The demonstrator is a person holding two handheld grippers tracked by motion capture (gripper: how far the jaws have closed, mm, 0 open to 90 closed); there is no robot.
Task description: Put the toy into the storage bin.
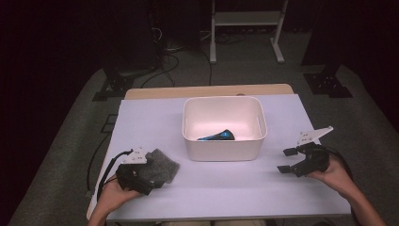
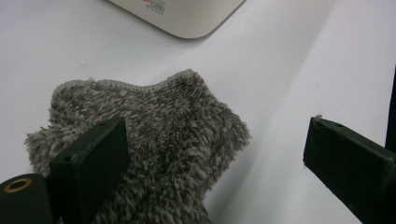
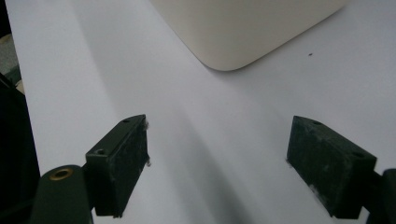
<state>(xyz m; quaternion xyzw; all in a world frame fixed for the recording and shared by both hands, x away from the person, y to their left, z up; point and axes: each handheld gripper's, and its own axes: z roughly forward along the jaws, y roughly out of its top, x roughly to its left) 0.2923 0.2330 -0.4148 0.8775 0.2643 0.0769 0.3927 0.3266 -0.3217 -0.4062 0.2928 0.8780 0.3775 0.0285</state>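
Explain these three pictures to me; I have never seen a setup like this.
A person at a white table holds a two-jaw gripper in each hand. The high view looks down from above; the other two come from cameras riding on each gripper. The left gripper has its jaws open around a fuzzy grey cloth, not yet closed on it. The right gripper is open over bare table and holds nothing. Between them stands a white plastic bin with a blue and black object inside.

Right tongs (image 3: 217, 168) gape wide over the white table (image 3: 187, 116), near the bin's corner (image 3: 243, 32).
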